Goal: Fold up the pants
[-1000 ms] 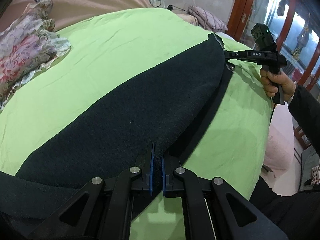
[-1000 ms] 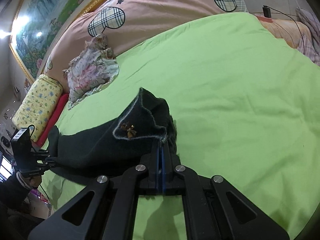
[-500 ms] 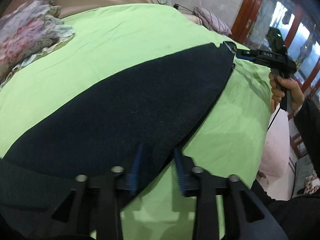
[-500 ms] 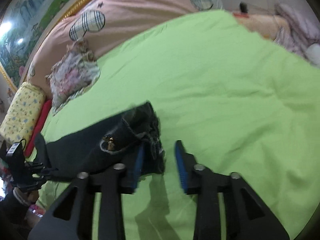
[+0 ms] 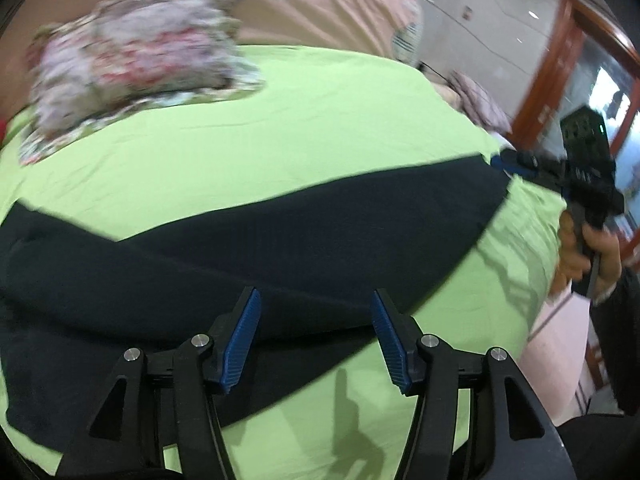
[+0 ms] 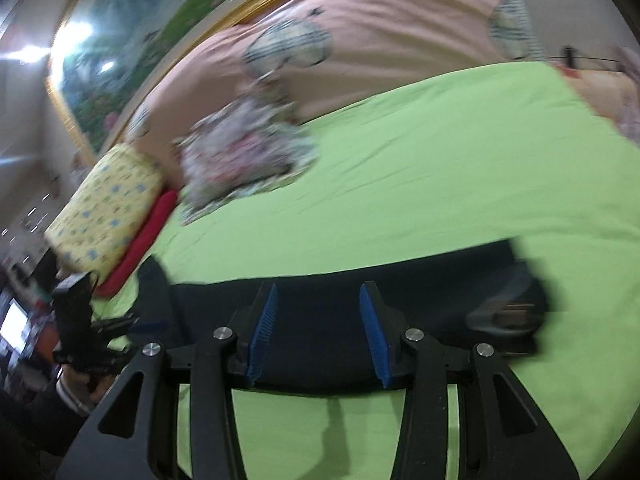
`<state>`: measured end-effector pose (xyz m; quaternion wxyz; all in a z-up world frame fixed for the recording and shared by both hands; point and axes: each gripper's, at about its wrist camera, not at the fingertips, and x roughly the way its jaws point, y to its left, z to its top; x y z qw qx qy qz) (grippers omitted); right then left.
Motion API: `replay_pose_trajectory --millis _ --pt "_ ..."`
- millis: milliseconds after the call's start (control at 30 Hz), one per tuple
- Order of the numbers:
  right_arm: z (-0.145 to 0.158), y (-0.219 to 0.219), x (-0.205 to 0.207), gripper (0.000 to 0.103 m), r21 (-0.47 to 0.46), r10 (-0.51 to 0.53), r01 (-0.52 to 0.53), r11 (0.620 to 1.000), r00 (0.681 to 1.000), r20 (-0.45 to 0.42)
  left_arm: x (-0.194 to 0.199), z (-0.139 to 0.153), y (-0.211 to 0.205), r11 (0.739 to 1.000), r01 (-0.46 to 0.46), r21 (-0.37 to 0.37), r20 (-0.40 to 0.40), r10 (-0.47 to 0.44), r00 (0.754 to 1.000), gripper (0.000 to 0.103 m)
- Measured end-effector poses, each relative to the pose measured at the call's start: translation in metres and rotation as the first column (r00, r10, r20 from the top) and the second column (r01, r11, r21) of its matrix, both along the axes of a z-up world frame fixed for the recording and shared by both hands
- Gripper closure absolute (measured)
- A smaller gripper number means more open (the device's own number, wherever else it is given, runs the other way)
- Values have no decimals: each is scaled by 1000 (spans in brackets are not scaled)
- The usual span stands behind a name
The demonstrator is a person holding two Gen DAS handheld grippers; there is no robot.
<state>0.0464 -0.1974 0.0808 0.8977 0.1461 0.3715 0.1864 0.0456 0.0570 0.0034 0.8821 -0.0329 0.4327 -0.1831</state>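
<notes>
Dark pants (image 5: 280,248) lie flat in a long folded strip across the green bedsheet (image 5: 280,120). My left gripper (image 5: 316,336) is open and empty, just above the near edge of the pants. My right gripper (image 6: 318,332) is open and empty over the pants (image 6: 320,312), whose waist end with a small label lies at the right (image 6: 508,316). In the left wrist view the right gripper (image 5: 504,162) is at the far right end of the pants. In the right wrist view the left gripper (image 6: 140,322) is at the far left end.
A floral cloth (image 5: 132,64) lies on the sheet towards the pink duvet (image 6: 380,40). A yellow pillow (image 6: 104,216) and a red one (image 6: 140,244) sit at the bed's left. The bed edge and a wooden door frame (image 5: 544,72) are at the right.
Both grippers have opened and let go of the pants, which now lie flat. Both have drawn back and swung along the strip.
</notes>
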Motion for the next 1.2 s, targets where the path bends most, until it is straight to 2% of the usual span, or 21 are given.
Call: replay_pose_trajectory --millis 200,433,667,833,1000,1200 --pt "-21 69 21 58 52 125 -123 991 991 -54 -9 6 61 992 -123 1 16 122 992 44" --pt "-35 130 39 58 87 241 -233 969 966 -98 0 17 143 964 -264 -32 22 265 964 40" --pt "-51 184 57 58 105 341 -328 939 928 -152 23 27 211 937 -342 -63 8 344 939 29" --pt "-59 215 67 58 104 401 -388 916 899 -177 45 29 235 942 -329 -62 -13 329 944 24" --pt "-69 240 79 58 109 442 -429 897 871 -213 83 19 249 967 -245 -76 -89 238 967 23" --pt "-81 268 91 58 118 502 -489 864 828 -251 116 -4 260 978 -181 -103 -187 160 969 23"
